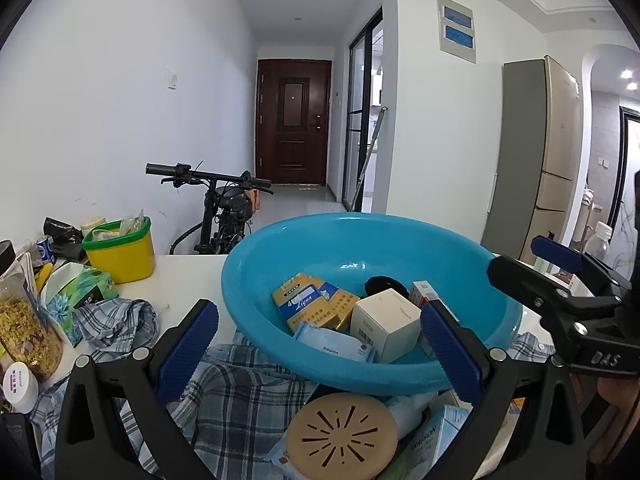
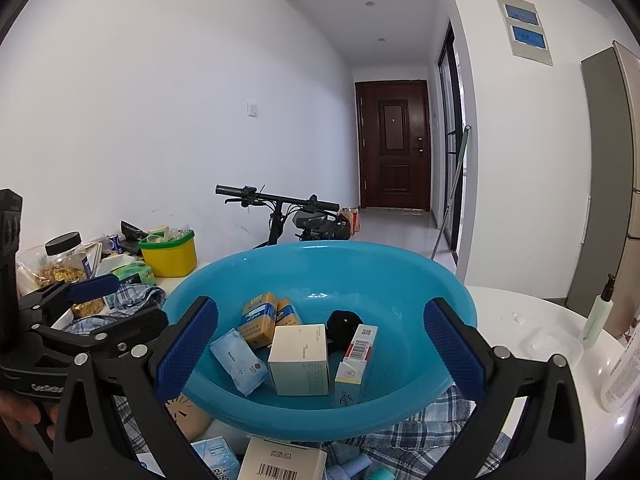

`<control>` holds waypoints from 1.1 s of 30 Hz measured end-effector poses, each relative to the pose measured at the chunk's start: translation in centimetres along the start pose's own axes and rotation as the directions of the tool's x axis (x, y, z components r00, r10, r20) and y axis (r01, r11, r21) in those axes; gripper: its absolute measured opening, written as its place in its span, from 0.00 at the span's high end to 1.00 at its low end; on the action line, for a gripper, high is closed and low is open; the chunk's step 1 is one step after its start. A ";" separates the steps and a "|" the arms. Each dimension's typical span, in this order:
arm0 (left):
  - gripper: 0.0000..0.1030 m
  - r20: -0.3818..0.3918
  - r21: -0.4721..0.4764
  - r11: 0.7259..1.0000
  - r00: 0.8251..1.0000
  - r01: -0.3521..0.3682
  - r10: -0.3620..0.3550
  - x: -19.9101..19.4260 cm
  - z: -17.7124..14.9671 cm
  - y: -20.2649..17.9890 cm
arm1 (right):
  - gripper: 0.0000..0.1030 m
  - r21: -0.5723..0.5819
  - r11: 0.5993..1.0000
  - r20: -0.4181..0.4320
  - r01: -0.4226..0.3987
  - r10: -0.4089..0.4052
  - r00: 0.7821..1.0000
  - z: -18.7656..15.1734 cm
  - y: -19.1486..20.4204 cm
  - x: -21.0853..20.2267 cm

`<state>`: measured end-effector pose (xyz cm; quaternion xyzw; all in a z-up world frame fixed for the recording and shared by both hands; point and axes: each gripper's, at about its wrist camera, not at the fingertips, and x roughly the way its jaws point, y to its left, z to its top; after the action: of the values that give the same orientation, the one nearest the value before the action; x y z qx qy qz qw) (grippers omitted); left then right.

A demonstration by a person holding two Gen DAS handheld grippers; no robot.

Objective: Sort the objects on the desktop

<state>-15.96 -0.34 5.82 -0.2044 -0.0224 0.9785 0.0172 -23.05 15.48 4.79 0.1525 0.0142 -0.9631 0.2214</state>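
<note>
A blue basin (image 1: 360, 240) (image 2: 320, 268) sits on a plaid shirt (image 1: 232, 400) on the white table. It holds yellow-and-blue boxes (image 1: 304, 300), a white box (image 2: 300, 360), a wipes packet (image 2: 240, 360), a red-and-white box (image 2: 358, 356) and a black object (image 2: 340, 326). My left gripper (image 1: 320, 312) is open and empty at the basin's near rim. Beside it, my right gripper (image 2: 320, 308) is also open and empty over the near rim. A tan slotted disc (image 1: 340, 436) and more boxes lie under the fingers, partly hidden by the basin.
At the back left stand a yellow tub with a green rim (image 1: 120, 256), a tissue box (image 1: 84, 288) and a jar of flakes (image 1: 24, 336). A pump bottle (image 2: 598, 312) stands at the right. A bicycle (image 1: 224, 208) is parked behind the table and a fridge (image 1: 536, 160) is at the right.
</note>
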 end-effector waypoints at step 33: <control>0.00 -0.057 -0.044 0.999 0.998 0.013 -0.016 -8.1 -9.9 2.7 | 0.00 -0.088 0.996 -0.024 -0.004 0.002 1.000 -0.8 2.4 0.3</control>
<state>-4.67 -2.98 -0.15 -0.2325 -0.0445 0.9714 0.0206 -22.09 13.28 4.05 0.1540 0.0588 -0.9593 0.2292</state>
